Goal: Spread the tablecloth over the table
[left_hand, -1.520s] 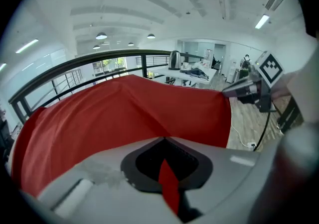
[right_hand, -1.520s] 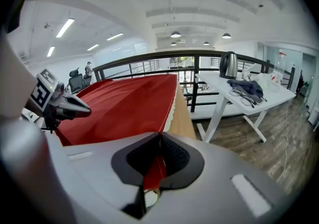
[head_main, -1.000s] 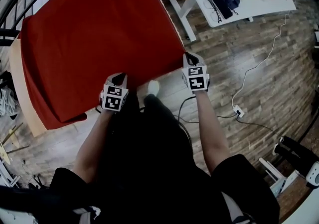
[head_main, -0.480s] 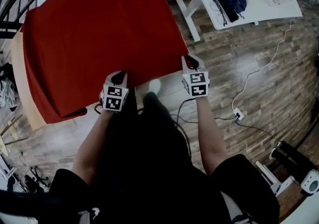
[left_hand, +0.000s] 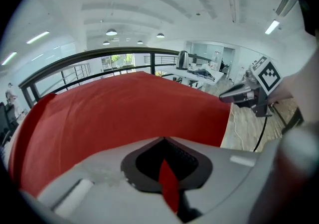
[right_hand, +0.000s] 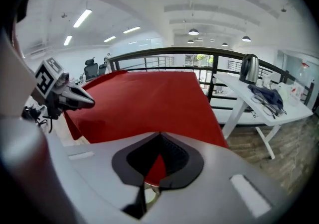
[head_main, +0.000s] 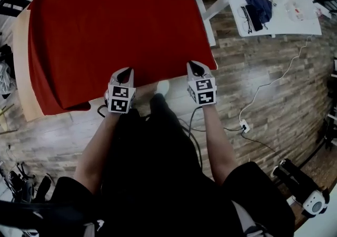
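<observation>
A red tablecloth (head_main: 116,30) lies over a light wooden table (head_main: 20,62), whose left strip is bare. Both grippers are at the cloth's near edge. My left gripper (head_main: 125,72) is shut on that edge, and a red strip of cloth shows between its jaws in the left gripper view (left_hand: 163,141). My right gripper (head_main: 192,65) is shut on the same edge a little left of the near right corner, with red cloth in its jaws (right_hand: 159,136). Both pairs of jaws have just closed on the cloth. The cloth's left side hangs down in a fold (head_main: 58,105).
A white table (head_main: 295,22) at the upper right carries dark blue clothing (head_main: 258,0) and glasses. A white cable with a plug block (head_main: 245,124) lies on the wooden floor. A dark railing (right_hand: 149,53) runs behind the table. The person's legs and a white shoe (head_main: 162,87) are between the grippers.
The right gripper has shifted from the cloth's near right corner to a spot left of it on the edge. The left gripper has moved slightly along the near edge. The view has shifted.
</observation>
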The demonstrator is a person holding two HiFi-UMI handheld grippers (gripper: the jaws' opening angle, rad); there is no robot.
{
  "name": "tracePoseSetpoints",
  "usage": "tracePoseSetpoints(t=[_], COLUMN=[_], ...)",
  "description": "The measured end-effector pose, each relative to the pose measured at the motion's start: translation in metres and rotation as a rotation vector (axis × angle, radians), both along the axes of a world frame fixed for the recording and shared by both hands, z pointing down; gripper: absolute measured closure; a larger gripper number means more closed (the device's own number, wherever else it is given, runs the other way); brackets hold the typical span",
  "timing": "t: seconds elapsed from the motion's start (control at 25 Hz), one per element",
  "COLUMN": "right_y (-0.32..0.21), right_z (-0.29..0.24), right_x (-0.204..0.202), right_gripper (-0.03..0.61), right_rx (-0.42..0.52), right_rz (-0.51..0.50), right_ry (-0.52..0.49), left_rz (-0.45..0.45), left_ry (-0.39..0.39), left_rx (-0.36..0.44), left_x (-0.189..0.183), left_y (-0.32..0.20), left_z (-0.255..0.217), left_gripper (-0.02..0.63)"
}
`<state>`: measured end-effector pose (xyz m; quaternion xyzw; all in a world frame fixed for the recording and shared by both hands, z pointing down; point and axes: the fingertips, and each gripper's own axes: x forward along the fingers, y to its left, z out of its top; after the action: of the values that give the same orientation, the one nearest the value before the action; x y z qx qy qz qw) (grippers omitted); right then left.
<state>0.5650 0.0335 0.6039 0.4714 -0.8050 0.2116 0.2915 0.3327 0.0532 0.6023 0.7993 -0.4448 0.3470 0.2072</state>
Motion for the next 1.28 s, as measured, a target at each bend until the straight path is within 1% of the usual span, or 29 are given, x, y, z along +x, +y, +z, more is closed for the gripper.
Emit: tracePoseSetpoints(t=[0.12, 0.28, 0.36, 0.44, 0.52, 0.6, 0.72, 0.84, 1.04, 1.16, 1.28], right_y=[0.01, 0.035, 0.043, 0.05, 0.064, 0.086, 0.115, 0.135, 0.162, 0.174, 0.18], right_z=[-0.036, -0.082, -0.099, -0.11, -0.119, -0.126, -0.131, -0.132, -0.129, -0.127, -0.126], right_x=[-0.075, -0.191, -0.243, -0.293, -0.342, -0.394, -0.465, -0.521, -0.592, -0.629, -0.663], right_gripper=[0.568, 0.568, 0.568, 0.568, 0.568, 0.568, 0.568, 0.568, 0.568, 0.568, 0.568], right_rx=[0.055, 0.105, 0.123, 0.135, 0.14, 0.142, 0.145, 0.126, 0.094, 0.08, 0.073], right_rz=[-0.079, -0.151, -0.222, -0.306, -0.383, -0.454, -0.555, -0.635, -0.786, -0.865, -0.947], right_ry=[-0.095, -0.196, -0.234, -0.261, -0.278, -0.291, -0.3, -0.303, -0.291, -0.287, -0.275], left_rz=[-0.055, -0.124, -0.18, -0.24, -0.295, -0.356, -0.474, -0.586, -0.771, -0.895, -0.987], left_ry=[0.047, 0.085, 0.101, 0.115, 0.132, 0.138, 0.132, 0.11, 0.102, 0.109, 0.124], left_rx=[0.056, 0.126, 0.152, 0.175, 0.171, 0.167, 0.183, 0.175, 0.17, 0.161, 0.173], left_x=[-0.039, -0.115, -0.152, -0.186, -0.223, -0.267, -0.338, -0.402, -0.483, -0.522, -0.545], left_y=[0.011, 0.042, 0.057, 0.068, 0.086, 0.111, 0.147, 0.18, 0.213, 0.23, 0.234], left_z=[-0.028, -0.07, -0.082, -0.093, -0.095, -0.095, -0.092, -0.081, -0.068, -0.057, -0.055], left_gripper=[0.609, 0.609, 0.609, 0.609, 0.609, 0.609, 0.609, 0.609, 0.609, 0.607, 0.601])
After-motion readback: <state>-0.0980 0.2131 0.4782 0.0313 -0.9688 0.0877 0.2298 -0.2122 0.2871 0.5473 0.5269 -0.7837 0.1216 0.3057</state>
